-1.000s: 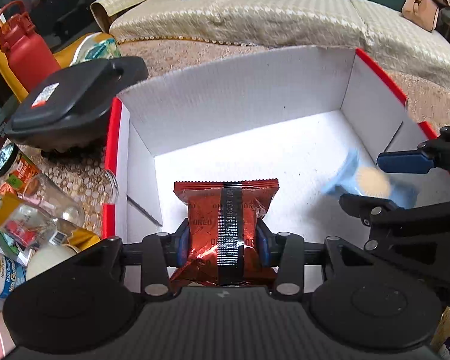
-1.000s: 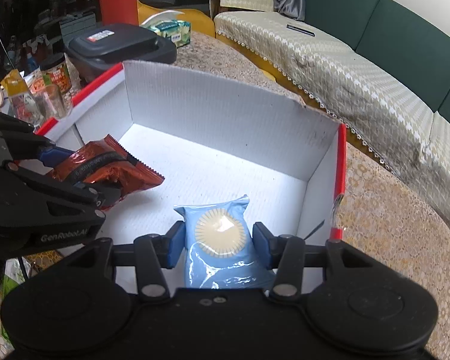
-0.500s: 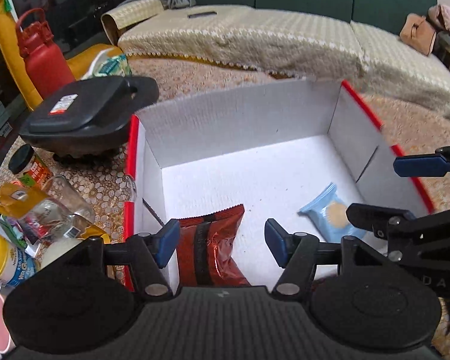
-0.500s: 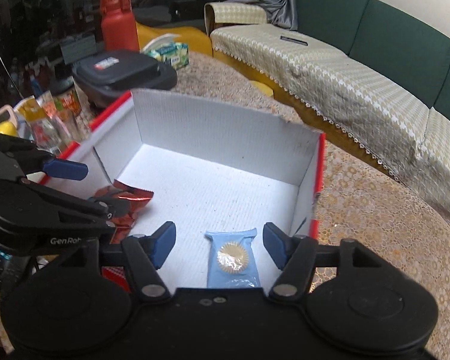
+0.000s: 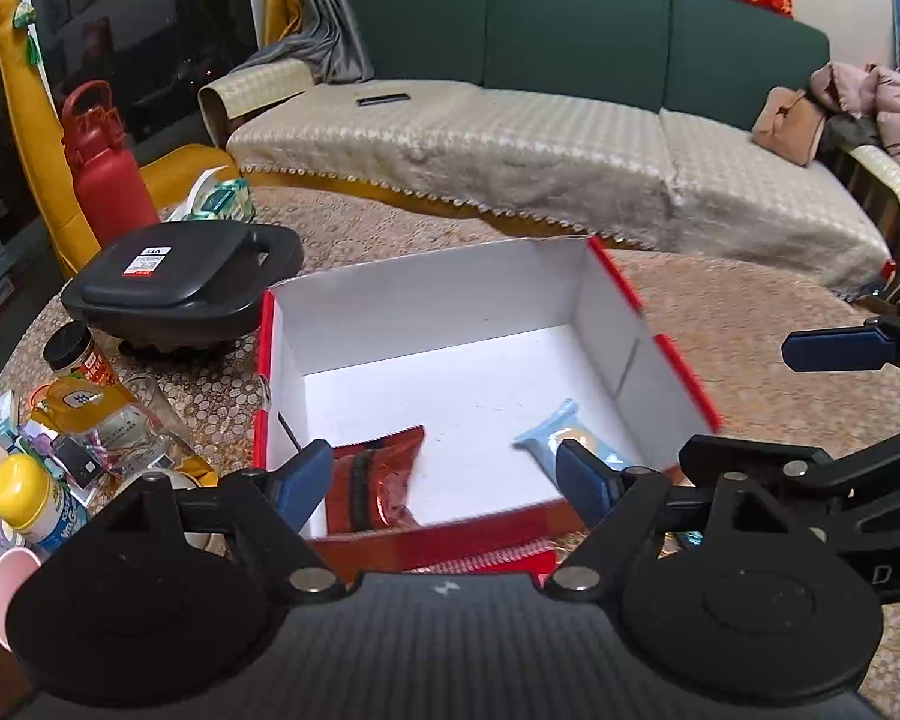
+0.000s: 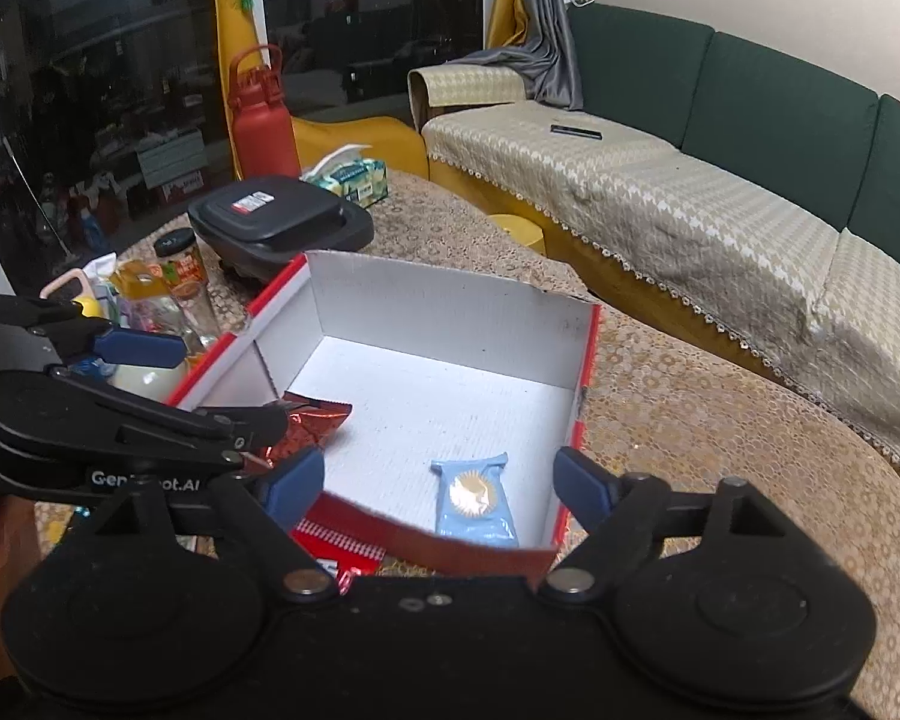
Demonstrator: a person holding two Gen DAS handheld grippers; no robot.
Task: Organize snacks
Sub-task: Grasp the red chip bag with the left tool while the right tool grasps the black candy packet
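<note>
Left wrist view, tongs: the left tongs [image 5: 444, 480] stand apart with nothing between the pads; the jaws have just been opening, and the red packet they carried now lies free below them.
Left wrist view, red snack packet [image 5: 384, 474]: flat on the floor of the white box [image 5: 426, 294], in its near left corner, just beyond the left blue pad [image 5: 300, 483] and not touching it.
Left wrist view, blue snack packet [image 5: 546, 441]: on the box floor toward the near right wall, partly hidden behind the right blue pad.
Left wrist view, step in hand: judged to be the withdrawal after a drop. To do it well, lift clear of the red near rim before swinging aside, so the light cardboard is not dragged.
Left wrist view, surroundings: jars and bottles [image 5: 84, 420] crowd the surface left of the box; a black lidded appliance [image 5: 174, 276] sits behind them.
Right wrist view, tongs: the right tongs [image 6: 438, 483] are also wide apart and empty, their jaws likewise just opened.
Right wrist view, blue snack packet [image 6: 477, 501]: lies lengthwise in the near right corner of the box [image 6: 450, 300], between the two pads in the picture yet below them, untouched.
Right wrist view, red snack packet [image 6: 306, 426]: near left corner, half covered by the left tongs [image 6: 144, 348].
Right wrist view, next care: more snacks seem to lie outside the near rim, red wrappers [image 6: 336, 546] showing there; keep the two tongs well apart when reaching.
</note>
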